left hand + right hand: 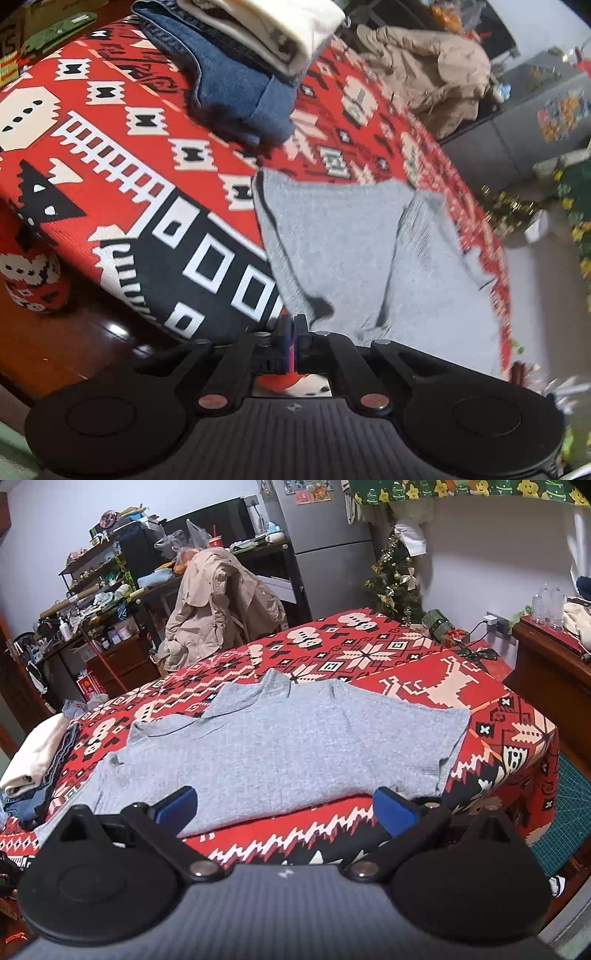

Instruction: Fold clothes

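Observation:
A grey knit sweater (351, 251) (280, 746) lies spread flat on the table's red patterned cloth (122, 155) (369, 653). In the left wrist view my left gripper (295, 326) is shut, its fingertips pressed together right at the sweater's near left corner. The fabric edge runs into them and looks pinched and slightly raised. My right gripper (284, 808) is open, and its blue pads (177, 806) stand wide apart just short of the sweater's near hem, touching nothing. Neither gripper shows in the other's view.
A folded stack of blue jeans (240, 96) under a cream garment (273, 29) sits at the table's left end (29, 760). A beige jacket (218, 609) hangs over a chair behind the table. A Christmas tree (395, 583) and a wooden cabinet (546, 672) stand at the right.

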Available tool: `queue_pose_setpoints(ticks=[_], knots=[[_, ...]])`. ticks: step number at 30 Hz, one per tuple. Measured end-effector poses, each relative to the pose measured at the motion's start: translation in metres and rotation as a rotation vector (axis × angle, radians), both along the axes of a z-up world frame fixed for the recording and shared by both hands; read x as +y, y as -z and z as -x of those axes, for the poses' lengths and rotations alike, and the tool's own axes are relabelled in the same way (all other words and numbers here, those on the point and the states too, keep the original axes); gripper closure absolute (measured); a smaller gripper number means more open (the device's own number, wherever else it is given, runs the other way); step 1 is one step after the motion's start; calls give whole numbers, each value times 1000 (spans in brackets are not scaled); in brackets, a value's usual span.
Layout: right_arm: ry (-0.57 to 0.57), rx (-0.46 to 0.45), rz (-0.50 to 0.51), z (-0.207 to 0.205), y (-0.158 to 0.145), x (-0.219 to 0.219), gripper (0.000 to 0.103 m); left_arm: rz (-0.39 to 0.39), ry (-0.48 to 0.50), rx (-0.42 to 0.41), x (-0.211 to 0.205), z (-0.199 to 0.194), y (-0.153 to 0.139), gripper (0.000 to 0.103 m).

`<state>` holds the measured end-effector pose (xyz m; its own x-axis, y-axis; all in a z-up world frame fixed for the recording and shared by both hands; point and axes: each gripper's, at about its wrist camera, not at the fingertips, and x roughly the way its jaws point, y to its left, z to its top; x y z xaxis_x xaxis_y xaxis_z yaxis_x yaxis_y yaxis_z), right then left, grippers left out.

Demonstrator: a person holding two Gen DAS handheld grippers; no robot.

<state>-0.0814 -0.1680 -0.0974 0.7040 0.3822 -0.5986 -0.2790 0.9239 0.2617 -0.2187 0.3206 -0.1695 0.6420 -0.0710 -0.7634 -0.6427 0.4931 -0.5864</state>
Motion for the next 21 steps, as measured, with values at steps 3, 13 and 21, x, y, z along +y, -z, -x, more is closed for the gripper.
queue_pose_setpoints(ticks=[3,13,21], knots=[[-6,-4,2,1,-1,1,1,43,-44,-43,13,4,-3,98],[-14,-1,7,2,-1,3,1,37,-107,-69,49,-20,-4,71],[0,11,9,1,1,-1,1,89,-123,-89,56,-23,3,71]])
